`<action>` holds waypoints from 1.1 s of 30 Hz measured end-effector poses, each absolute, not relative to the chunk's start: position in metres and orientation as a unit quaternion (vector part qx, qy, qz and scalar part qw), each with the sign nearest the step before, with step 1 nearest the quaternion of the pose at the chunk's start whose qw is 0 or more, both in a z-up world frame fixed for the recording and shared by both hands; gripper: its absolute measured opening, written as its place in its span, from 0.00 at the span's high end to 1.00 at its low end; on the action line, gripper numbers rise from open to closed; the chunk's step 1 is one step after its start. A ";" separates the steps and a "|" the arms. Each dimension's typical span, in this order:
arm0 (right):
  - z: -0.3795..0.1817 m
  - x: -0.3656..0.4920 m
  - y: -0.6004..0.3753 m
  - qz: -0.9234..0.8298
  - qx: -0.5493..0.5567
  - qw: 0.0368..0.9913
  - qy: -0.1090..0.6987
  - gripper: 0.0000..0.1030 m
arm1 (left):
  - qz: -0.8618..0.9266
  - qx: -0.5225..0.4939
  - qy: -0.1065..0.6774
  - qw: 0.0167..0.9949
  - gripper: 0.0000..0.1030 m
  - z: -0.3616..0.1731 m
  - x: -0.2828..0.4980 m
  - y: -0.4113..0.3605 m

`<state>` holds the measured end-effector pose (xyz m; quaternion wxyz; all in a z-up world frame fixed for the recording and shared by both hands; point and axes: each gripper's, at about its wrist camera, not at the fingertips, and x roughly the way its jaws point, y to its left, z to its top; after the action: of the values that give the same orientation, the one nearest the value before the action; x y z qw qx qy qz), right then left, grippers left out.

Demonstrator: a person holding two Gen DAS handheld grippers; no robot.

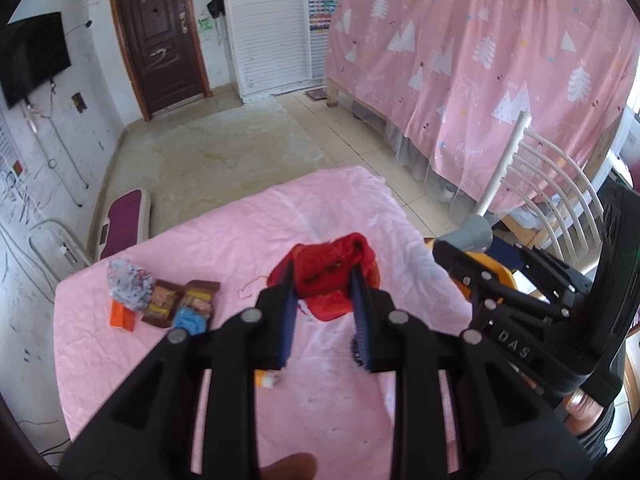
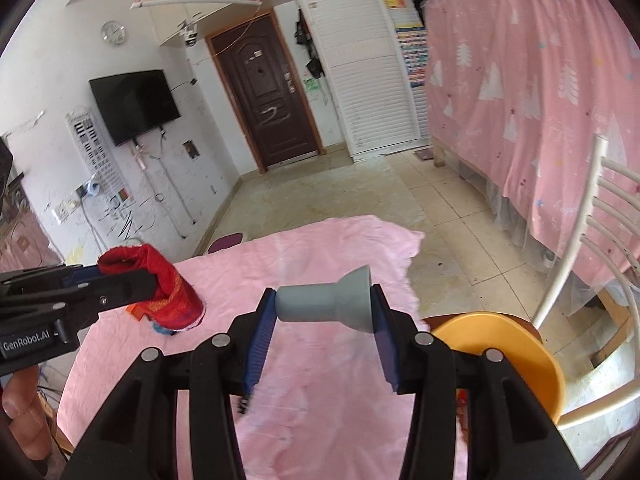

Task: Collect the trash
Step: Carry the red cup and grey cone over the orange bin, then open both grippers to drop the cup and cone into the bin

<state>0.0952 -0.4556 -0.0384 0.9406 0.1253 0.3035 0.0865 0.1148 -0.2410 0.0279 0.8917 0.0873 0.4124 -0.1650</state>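
I am holding a red cloth point(image 1: 328, 276) clamped in my left gripper point(image 1: 324, 312), lifted just above the pink-covered table point(image 1: 224, 240). My right gripper point(image 2: 324, 320) is gripping a grey funnel-shaped piece point(image 2: 324, 304) crosswise between its blue pads point(image 2: 260, 340), also above the table. Left of the red cloth, two brown snack wrappers point(image 1: 180, 300), a crumpled patterned wrapper point(image 1: 130, 280), an orange scrap point(image 1: 120, 316) and a blue scrap point(image 1: 191, 320) are lying together on the cover. An orange bowl point(image 2: 512, 344) is sitting at the table's right edge.

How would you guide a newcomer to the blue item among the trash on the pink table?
Find the pink-covered table, then the litter at its left end. The crumpled blue scrap lies nearest the camera, touching the brown snack wrappers; nothing else there is blue.
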 end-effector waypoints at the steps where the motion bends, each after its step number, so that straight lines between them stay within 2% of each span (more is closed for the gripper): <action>1: -0.039 0.093 -0.467 0.079 0.130 0.941 0.302 0.65 | -0.169 0.091 0.413 0.890 0.77 0.027 0.115 -0.248; 25: -0.065 0.056 -0.617 -0.014 0.195 0.939 0.284 0.65 | -0.271 0.174 0.433 0.842 0.77 -0.015 0.112 -0.421; 27: -0.067 0.055 -0.621 -0.017 0.201 0.937 0.285 0.65 | -0.273 0.174 0.439 0.838 0.64 -0.018 0.114 -0.426; 29: -0.069 0.056 -0.620 -0.019 0.204 0.936 0.287 0.65 | -0.274 0.174 0.442 0.836 0.59 -0.022 0.117 -0.428; 33: -0.074 0.060 -0.618 -0.018 0.203 0.934 0.294 0.65 | -0.270 0.172 0.445 0.837 0.56 -0.023 0.121 -0.423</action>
<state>0.0599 -0.6180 -0.0739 0.9339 0.2027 0.2941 -0.0183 0.1206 -0.4227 -0.0231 0.8368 0.1716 0.4446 -0.2696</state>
